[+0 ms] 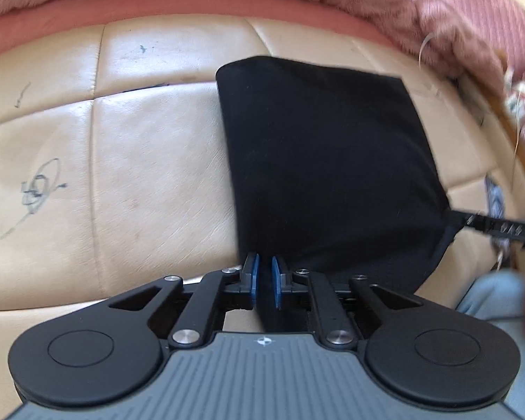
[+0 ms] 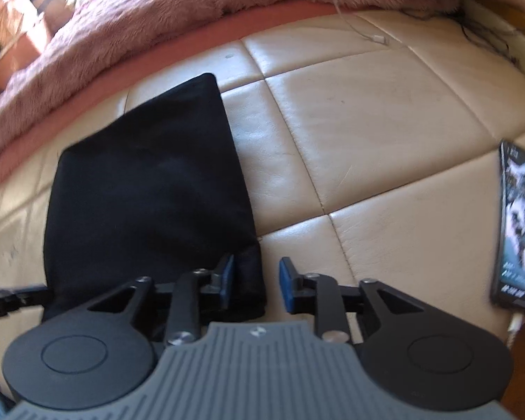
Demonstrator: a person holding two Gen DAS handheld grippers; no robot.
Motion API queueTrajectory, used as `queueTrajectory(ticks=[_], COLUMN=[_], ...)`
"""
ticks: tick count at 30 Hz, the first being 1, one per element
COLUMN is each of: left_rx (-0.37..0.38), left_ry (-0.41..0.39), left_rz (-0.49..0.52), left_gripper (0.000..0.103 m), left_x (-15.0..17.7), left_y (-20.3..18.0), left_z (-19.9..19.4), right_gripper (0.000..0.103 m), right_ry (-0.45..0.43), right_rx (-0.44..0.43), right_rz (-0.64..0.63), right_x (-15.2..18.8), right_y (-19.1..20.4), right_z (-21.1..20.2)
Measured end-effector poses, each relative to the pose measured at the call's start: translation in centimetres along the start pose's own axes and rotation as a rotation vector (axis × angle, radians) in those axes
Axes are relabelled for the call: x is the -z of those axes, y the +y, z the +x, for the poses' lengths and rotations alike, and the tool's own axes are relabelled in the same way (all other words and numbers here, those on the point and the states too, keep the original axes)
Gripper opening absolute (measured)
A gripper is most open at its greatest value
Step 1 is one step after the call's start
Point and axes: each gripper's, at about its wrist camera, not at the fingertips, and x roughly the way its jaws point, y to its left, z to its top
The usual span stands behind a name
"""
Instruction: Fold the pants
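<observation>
Nearest to the cameras, both tools were at the near edge of the pants, which lay as a compact dark rectangle on the cream quilted cushion. The left gripper had its blue pads drawn close together, with a fold of black cloth running between them; whether the pads really pressed on it I could not tell. The right gripper stood clearly apart. The near right corner of the cloth lay between its jaws, against the left pad, and the right pad was free of it.

In my judgement the pants were already folded into a small packet, so the step in hand was a late one: either letting go after a fold, or taking the near edge for one last fold toward the far side. The next move would need both corners treated evenly, so that the layers did not slide apart.

Farther away, a pink fluffy blanket bordered the cushion, and a dark booklet lay at the right.
</observation>
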Motion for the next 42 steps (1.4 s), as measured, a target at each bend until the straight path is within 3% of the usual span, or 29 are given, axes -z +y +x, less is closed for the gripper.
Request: queueTrajectory(ticks=[2, 5, 8, 9, 12, 14, 17, 22, 29, 35, 38, 41, 42], left_rx=[-0.033, -0.081, -0.024, 0.0, 0.06, 0.11, 0.181, 0.23, 0.291, 0.353, 0.388, 0.406, 0.406], left_ry=[0.053, 0.074, -0.007, -0.039, -0.128, -0.168, -0.187, -0.177, -0.149, -0.161, -0.164, -0.158, -0.155], left_rz=[0.045, 0.016, -0.058, -0.086, -0.154, -0.204, -0.299, -0.392, -0.451, -0.442, -0.453, -0.462, -0.462], left_gripper=[0.032, 0.034, 0.037, 0.039, 0.056, 0.063, 0.066, 0.067, 0.067, 0.067, 0.067, 0.065, 0.064], left_x=[0.3, 0.0, -0.8, -1.1, -2.0, -2.4, -3.0, -3.4, -3.4, -3.9, -4.0, -4.1, -4.1], left_y=[0.0, 1.1, 2.2, 2.6, 3.2, 3.6, 4.4, 5.4, 6.4, 6.4, 6.6, 6.7, 6.7], left_z=[-0.4, -1.4, -3.0, -3.4, -4.0, -3.8, -2.7, -0.3, 2.8, 3.9, 4.4, 4.8, 4.8], right_gripper=[0.037, 0.043, 0.045, 0.051, 0.071, 0.073, 0.073, 0.072, 0.072, 0.072, 0.068, 0.032, 0.032], right_ry=[0.017, 0.022, -0.013, -0.03, -0.091, -0.116, -0.12, -0.096, -0.033, -0.023, -0.02, 0.038, 0.035], right_rx=[0.014, 0.042, 0.02, -0.001, -0.126, -0.202, -0.277, -0.331, -0.402, -0.474, -0.497, -0.553, -0.558], right_rz=[-0.046, -0.087, -0.075, -0.066, -0.043, -0.024, 0.036, 0.126, 0.224, 0.285, 0.275, 0.3, 0.311], right_x=[0.0, 0.0, -0.4, -0.6, -1.5, -2.2, -3.5, -5.2, -6.0, -6.1, -6.4, -6.2, -6.1], right_y=[0.0, -0.1, -0.5, -0.7, -1.0, -1.2, -2.0, -3.9, -6.0, -7.0, -6.7, -6.3, -6.3], right_z=[-0.4, -1.3, -2.8, -3.2, -3.6, -3.1, -1.5, 1.4, 4.4, 5.8, 6.3, 7.6, 7.9])
